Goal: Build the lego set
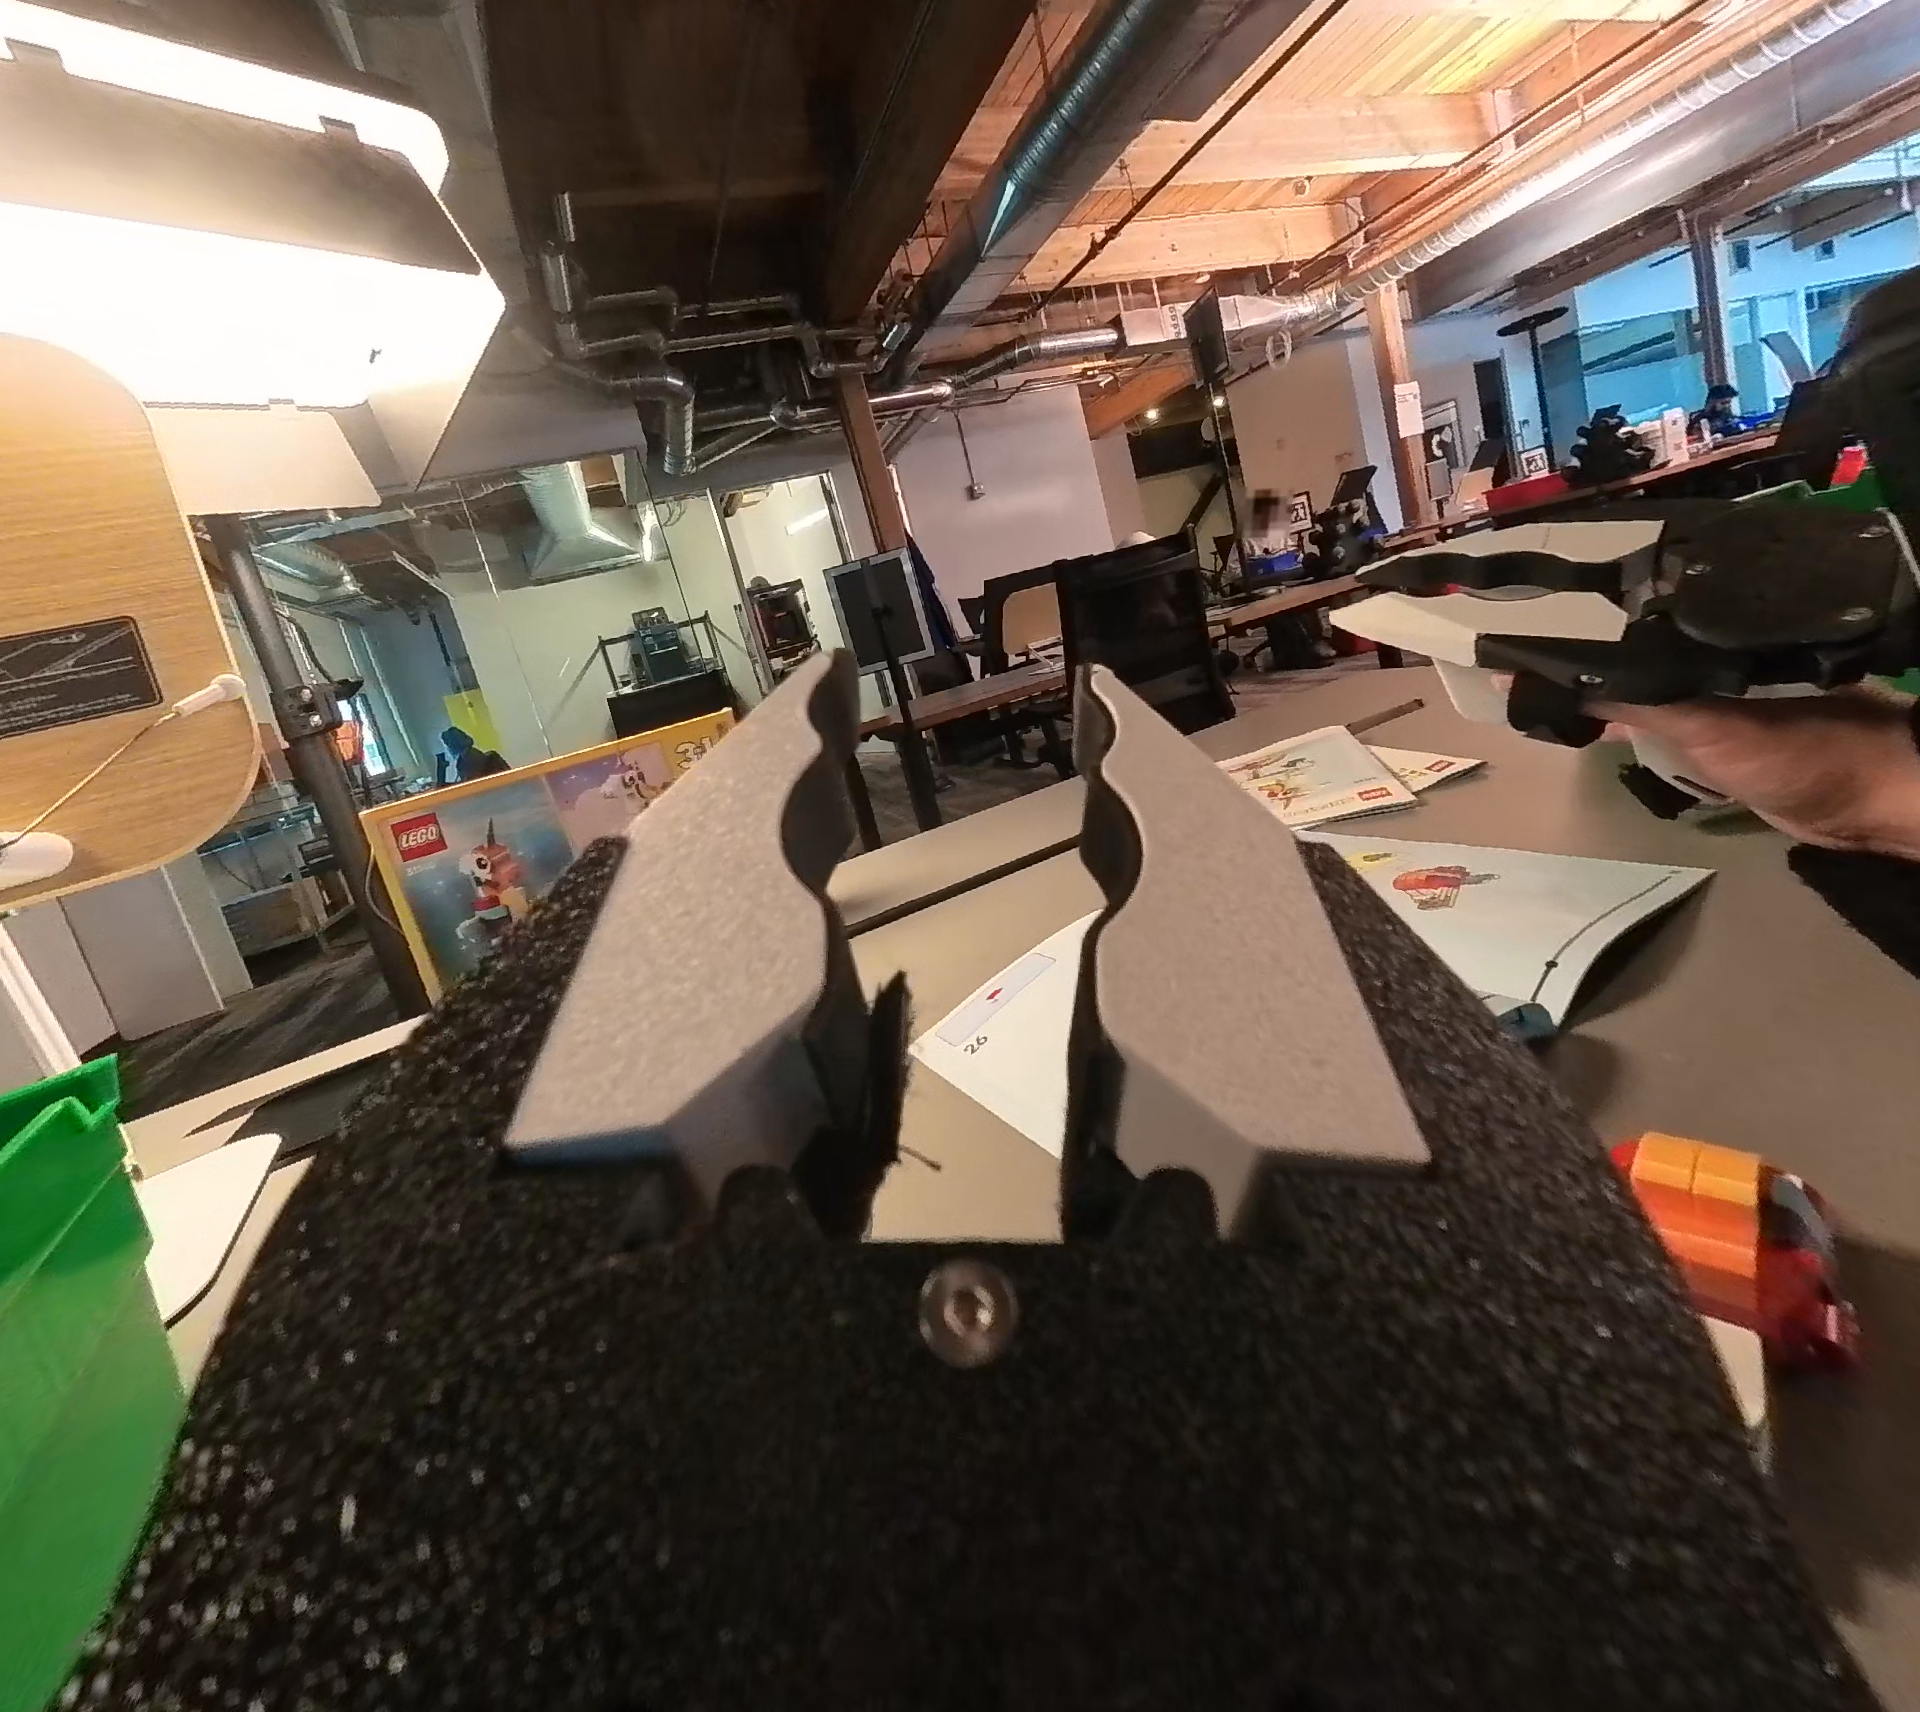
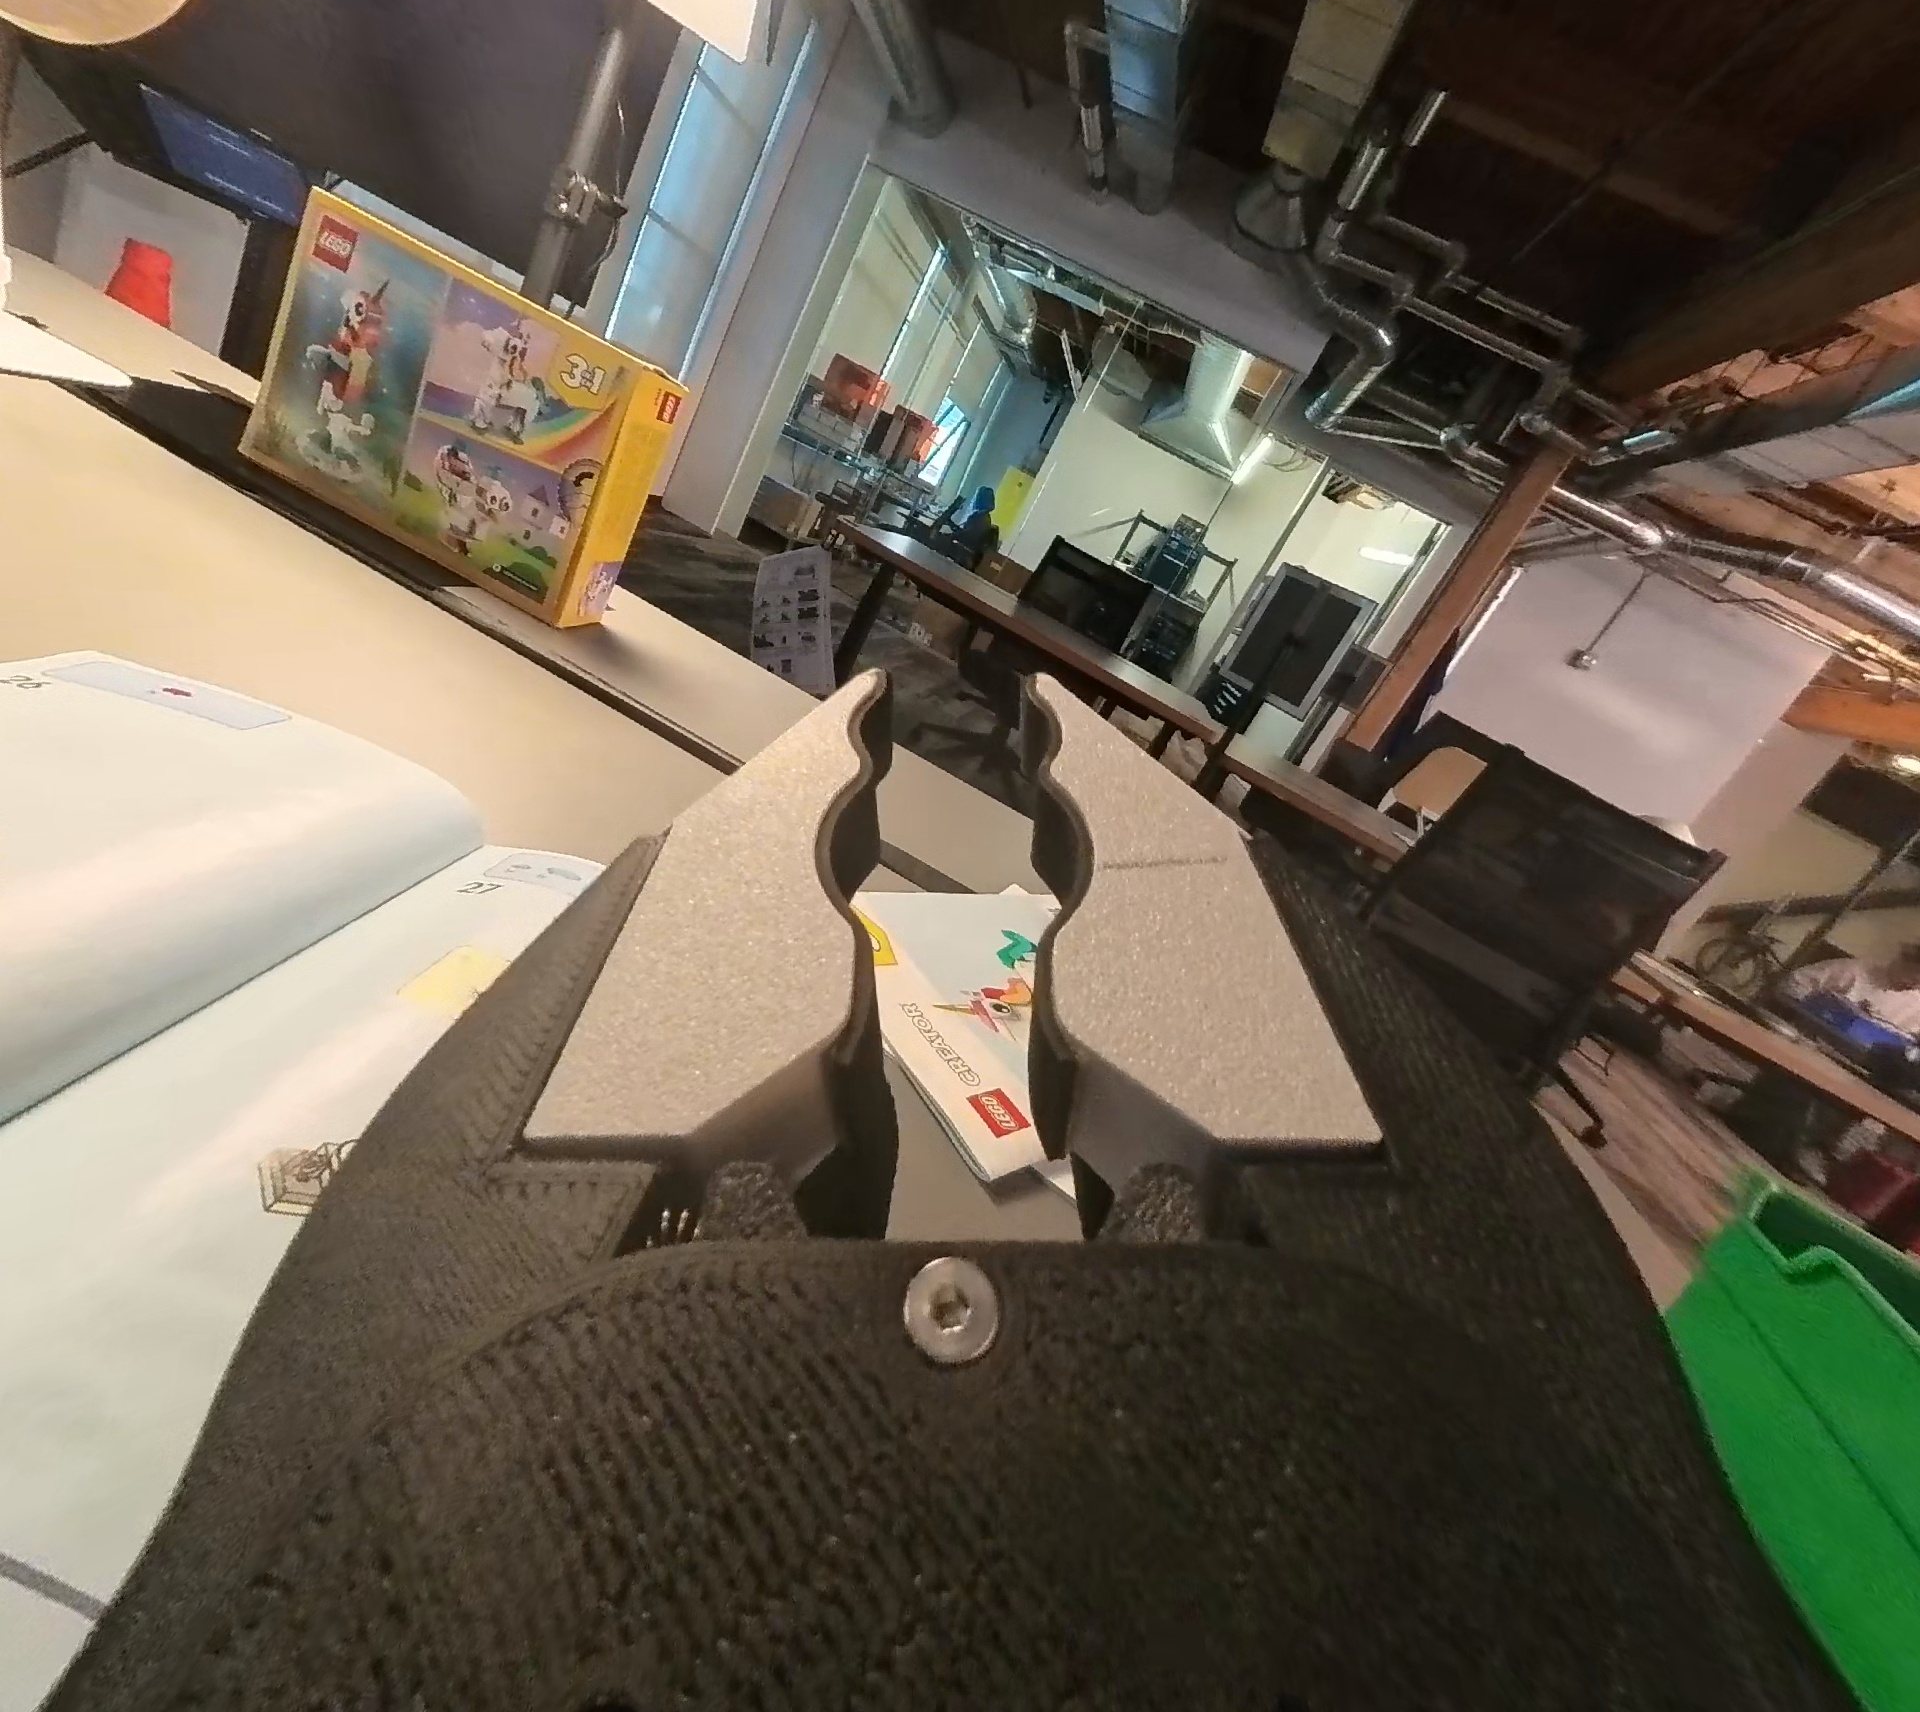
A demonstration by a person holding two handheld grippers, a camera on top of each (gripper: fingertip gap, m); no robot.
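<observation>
- Lego model (image 1: 1735, 1247) — red/orange partial build, on table (image 1: 1714, 1039) right of left gripper (image 1: 966, 706)
- left gripper: fingers spread, empty
- right gripper (image 2: 956, 712): narrow gap, pinching nothing, above booklets (image 2: 966, 1039)
- Lego box (image 2: 457, 415) upright, far edge

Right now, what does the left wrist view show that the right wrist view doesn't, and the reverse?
Only the left wrist view: the partly built red and orange model on the table, and the right gripper in a hand.
Only the right wrist view: the right gripper's empty, open jaws.
Both: the yellow set box, open instruction booklet, smaller booklets, green bin.
</observation>
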